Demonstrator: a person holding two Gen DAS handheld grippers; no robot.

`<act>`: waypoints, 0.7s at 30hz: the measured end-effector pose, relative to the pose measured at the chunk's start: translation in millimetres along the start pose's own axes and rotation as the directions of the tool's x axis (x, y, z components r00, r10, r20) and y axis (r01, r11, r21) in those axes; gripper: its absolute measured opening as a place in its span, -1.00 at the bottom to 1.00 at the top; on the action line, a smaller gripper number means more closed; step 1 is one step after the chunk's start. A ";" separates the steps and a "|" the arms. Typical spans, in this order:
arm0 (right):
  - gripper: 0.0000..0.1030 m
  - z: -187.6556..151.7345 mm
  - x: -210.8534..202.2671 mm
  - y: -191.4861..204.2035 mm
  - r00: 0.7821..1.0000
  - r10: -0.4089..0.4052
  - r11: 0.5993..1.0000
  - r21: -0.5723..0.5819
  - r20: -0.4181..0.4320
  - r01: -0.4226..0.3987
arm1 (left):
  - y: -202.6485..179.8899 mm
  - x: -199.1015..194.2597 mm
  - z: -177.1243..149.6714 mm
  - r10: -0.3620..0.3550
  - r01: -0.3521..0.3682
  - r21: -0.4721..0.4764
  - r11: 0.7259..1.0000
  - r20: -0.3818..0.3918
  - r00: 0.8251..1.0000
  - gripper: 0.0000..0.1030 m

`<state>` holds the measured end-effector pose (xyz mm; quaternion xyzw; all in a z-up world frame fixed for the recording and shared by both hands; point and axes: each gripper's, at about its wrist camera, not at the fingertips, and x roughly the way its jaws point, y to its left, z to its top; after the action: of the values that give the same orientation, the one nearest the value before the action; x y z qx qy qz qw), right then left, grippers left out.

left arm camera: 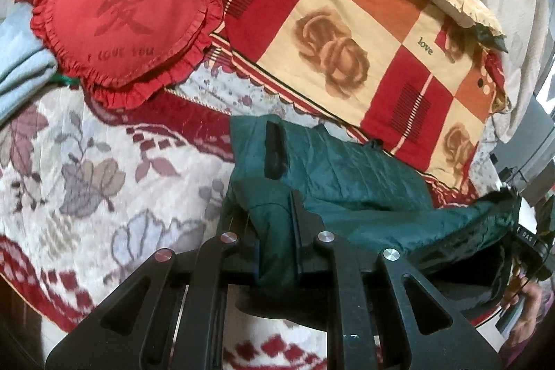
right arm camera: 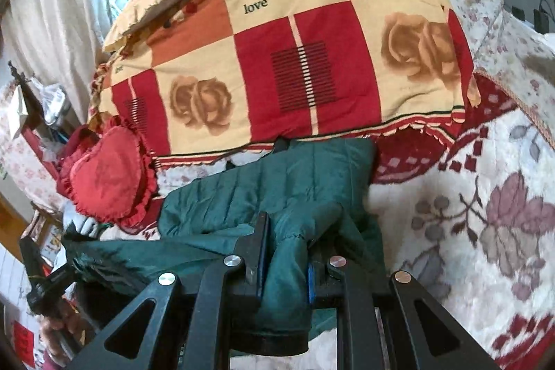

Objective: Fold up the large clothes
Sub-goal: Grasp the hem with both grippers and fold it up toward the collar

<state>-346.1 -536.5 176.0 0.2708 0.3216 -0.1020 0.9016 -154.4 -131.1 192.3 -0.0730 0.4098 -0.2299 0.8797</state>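
A dark green quilted jacket (left arm camera: 350, 182) lies partly on the bed, its near edge lifted and stretched between my two grippers. My left gripper (left arm camera: 274, 221) is shut on a bunched fold of the jacket's left end; the fabric hides its left finger. My right gripper (right arm camera: 288, 245) is shut on the jacket's (right arm camera: 277, 182) right end, with cloth draped over its right finger. Each view catches the other gripper at the jacket's far end: the right gripper (left arm camera: 527, 238) at the right edge, and the left gripper (right arm camera: 45, 283) at the left edge, with a hand on it.
The bed carries a cream and red floral blanket (left arm camera: 86, 169). Behind the jacket sits a folded red and cream checked quilt (left arm camera: 333, 33) with roses. A red heart-shaped pillow (left arm camera: 121, 23) lies at the left, beside grey cloth (left arm camera: 20, 58). White curtains (right arm camera: 52, 6) hang beyond.
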 end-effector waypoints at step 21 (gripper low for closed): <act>-0.70 65.6 121.6 -22.1 0.983 -0.169 0.985 0.013 -0.072 0.171 | 1.1 135.0 70.8 0.110 -0.115 -0.067 0.991 -0.070 0.991 -0.75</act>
<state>-225.7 -592.5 131.8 0.2542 0.3743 -0.1720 0.8750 -25.2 -197.1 145.4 -0.0734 0.4499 -0.1676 0.8741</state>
